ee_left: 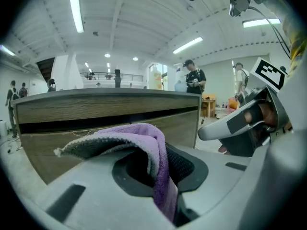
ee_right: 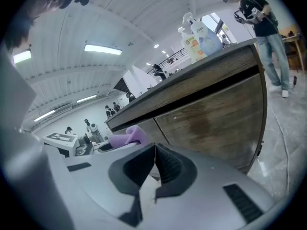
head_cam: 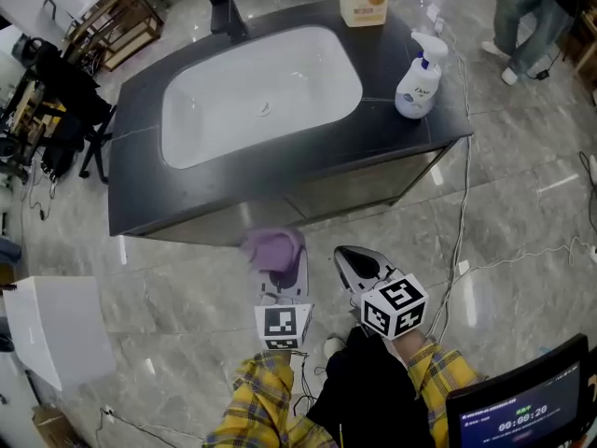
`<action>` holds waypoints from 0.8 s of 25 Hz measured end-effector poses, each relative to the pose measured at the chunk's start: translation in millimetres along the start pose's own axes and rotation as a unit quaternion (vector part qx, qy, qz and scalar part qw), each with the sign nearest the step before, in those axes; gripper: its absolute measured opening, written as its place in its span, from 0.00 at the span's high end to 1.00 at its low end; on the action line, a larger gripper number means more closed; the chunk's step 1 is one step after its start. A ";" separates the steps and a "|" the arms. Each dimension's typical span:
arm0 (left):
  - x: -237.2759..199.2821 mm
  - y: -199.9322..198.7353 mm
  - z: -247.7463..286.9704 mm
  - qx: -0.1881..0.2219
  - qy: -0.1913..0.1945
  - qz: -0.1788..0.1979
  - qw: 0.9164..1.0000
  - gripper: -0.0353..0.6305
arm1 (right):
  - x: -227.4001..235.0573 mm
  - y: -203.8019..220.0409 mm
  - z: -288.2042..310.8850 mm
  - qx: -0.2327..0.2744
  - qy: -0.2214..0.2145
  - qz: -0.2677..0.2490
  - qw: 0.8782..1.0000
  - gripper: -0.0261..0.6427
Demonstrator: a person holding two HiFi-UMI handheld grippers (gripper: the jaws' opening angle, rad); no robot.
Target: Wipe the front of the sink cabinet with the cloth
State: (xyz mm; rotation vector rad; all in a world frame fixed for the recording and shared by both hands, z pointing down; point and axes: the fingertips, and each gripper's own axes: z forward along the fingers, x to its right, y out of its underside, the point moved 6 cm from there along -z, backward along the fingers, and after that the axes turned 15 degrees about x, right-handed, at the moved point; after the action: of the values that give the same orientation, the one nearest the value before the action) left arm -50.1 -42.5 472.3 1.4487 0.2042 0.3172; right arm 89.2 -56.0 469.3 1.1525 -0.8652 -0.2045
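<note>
The sink cabinet stands at the far side, its wood front facing both tongs. The left tongs are clamped on the purple cloth, which bunches over their tips near the cabinet front. The right tongs, just to the right, are closed on nothing.

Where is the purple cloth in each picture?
Head view: purple cloth, centre, held in the left gripper by the cabinet front.
Left gripper view: cloth at centre, pinched between the jaws, cabinet front behind.
Right gripper view: cloth small, left of centre, beside the cabinet front.
Shared landmark: the wooden cabinet front.
</note>
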 end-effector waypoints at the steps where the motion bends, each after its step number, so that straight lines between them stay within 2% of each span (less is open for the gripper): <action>1: 0.2 -0.8 -0.5 0.002 0.004 0.003 1.000 0.86 | -2.2 -0.2 -2.6 0.002 0.001 -0.002 1.000 0.95; 7: 3.4 -8.6 -27.9 0.009 0.014 0.001 1.000 0.86 | -19.4 10.1 -22.4 0.000 0.018 -0.010 1.000 0.95; 13: 1.2 -7.2 -61.1 0.007 0.011 -0.001 1.000 0.86 | -58.4 14.2 -38.0 0.007 -0.002 -0.032 0.999 0.95; 20: 16.0 -7.8 -63.6 0.006 0.019 0.004 1.000 0.86 | -51.4 22.0 -52.8 0.010 0.006 -0.022 1.000 0.95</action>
State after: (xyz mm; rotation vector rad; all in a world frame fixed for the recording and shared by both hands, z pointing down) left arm -55.0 21.9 458.1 1.4564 0.2314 0.3519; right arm 85.0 19.6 455.9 1.1908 -0.8323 -0.2259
